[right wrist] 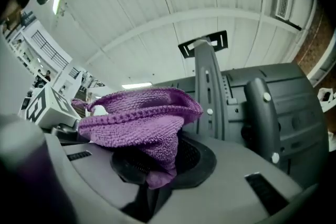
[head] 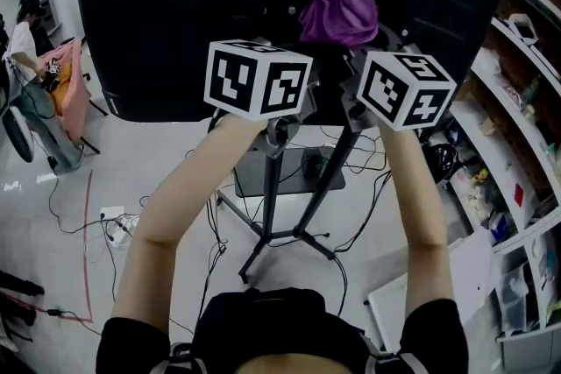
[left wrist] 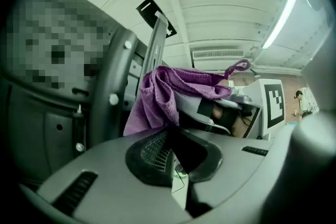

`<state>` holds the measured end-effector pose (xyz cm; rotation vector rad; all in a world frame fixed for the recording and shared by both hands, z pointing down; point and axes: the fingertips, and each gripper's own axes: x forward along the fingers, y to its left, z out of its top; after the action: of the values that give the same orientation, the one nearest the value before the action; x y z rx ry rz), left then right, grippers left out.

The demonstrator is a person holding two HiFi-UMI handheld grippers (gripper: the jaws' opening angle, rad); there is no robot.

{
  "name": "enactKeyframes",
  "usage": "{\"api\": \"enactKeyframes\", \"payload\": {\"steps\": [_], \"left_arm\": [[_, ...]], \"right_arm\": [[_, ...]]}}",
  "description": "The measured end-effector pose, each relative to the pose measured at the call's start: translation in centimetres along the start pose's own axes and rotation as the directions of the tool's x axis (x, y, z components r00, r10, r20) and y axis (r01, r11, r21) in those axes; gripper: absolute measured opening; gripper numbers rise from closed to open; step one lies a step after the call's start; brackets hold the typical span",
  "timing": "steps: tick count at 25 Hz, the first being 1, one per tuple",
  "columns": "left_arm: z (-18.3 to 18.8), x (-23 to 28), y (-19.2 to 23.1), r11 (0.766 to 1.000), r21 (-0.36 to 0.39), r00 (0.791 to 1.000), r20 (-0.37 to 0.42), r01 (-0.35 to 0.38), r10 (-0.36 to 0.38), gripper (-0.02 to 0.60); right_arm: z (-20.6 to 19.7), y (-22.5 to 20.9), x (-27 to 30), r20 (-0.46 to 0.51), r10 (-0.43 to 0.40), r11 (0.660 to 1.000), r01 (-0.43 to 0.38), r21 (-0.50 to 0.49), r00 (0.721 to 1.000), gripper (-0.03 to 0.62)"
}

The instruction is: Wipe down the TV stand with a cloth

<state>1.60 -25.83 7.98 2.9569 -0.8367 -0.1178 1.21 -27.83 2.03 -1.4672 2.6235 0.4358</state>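
Note:
The purple cloth is bunched high against the dark back of the TV. My right gripper reaches up under it and looks shut on it. The right gripper view has the cloth draped over a black oval recess in a grey moulded panel, which hides the jaws. The left gripper is raised just left of the cloth. Its view has the cloth hanging off the right gripper; its own jaws do not show. The stand's pole runs down to splayed legs.
A slotted upright of the stand rises beside the cloth. Cables trail over the floor around the legs. Cluttered shelves line the right side. A person stands far left by a pink seat.

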Motion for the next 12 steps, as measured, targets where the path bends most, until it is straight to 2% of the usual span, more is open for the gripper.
{"api": "enactKeyframes", "payload": {"steps": [3, 6, 12], "left_arm": [[4.0, -1.9, 1.1, 1.0, 0.021, 0.999, 0.05, -0.017, 0.016, 0.006], [7.5, -2.9, 2.8, 0.997, 0.047, 0.994, 0.093, -0.054, 0.05, 0.006], [12.7, -4.6, 6.2, 0.986, 0.084, 0.979, 0.16, -0.142, 0.128, 0.006]], "right_arm": [[4.2, 0.7, 1.6, 0.059, 0.026, 1.0, -0.026, -0.005, 0.998, 0.064], [7.4, 0.5, 3.5, 0.095, 0.013, 1.0, -0.011, -0.021, 0.995, 0.064], [10.4, 1.6, 7.1, 0.106, 0.002, 0.998, 0.004, -0.062, 0.994, 0.064]]}}
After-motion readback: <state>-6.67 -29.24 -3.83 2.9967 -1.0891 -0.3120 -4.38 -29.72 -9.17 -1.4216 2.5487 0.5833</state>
